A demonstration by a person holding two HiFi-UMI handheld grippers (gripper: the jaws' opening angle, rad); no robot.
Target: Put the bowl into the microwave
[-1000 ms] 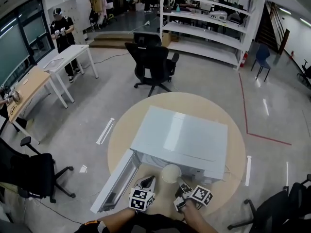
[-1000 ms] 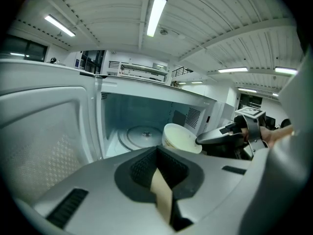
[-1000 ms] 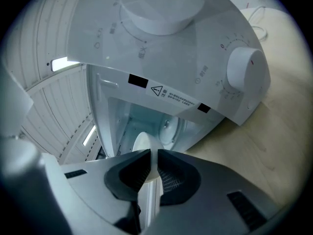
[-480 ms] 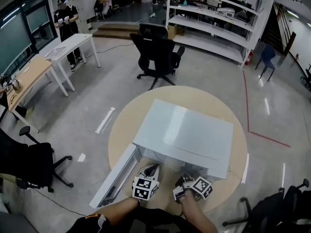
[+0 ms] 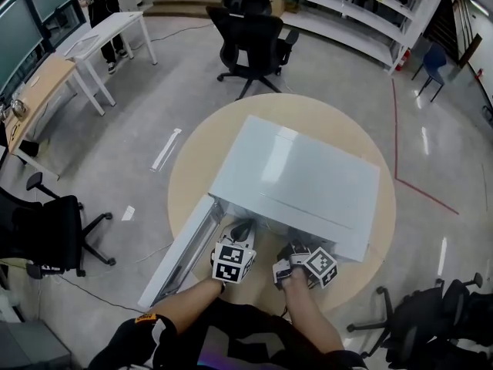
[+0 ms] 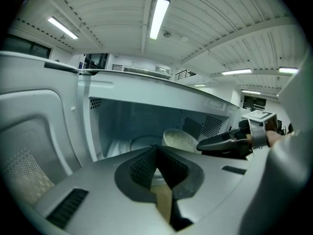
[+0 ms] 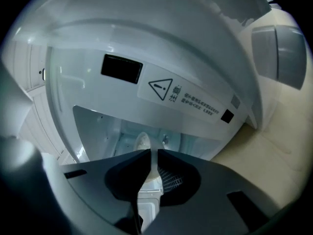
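Right gripper view: right tool (image 7: pixel 150 154) clenched on bowl (image 7: pixel 143 142) rim; bowl's inside open microwave (image 7: pixel 161 48) cavity. Left tool (image 6: pixel 157 150) pinched closed w/ nothing in it, just outside the opening.

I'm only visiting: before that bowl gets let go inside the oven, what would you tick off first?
1. Microwave door swung open: ok.
2. Right tool clamped on the bowl's rim: ok.
3. Bowl past the opening, inside the cavity: ok.
4. Bowl resting on the turntable: cannot tell.
5. Left tool shut, empty and apart from the bowl: ok.
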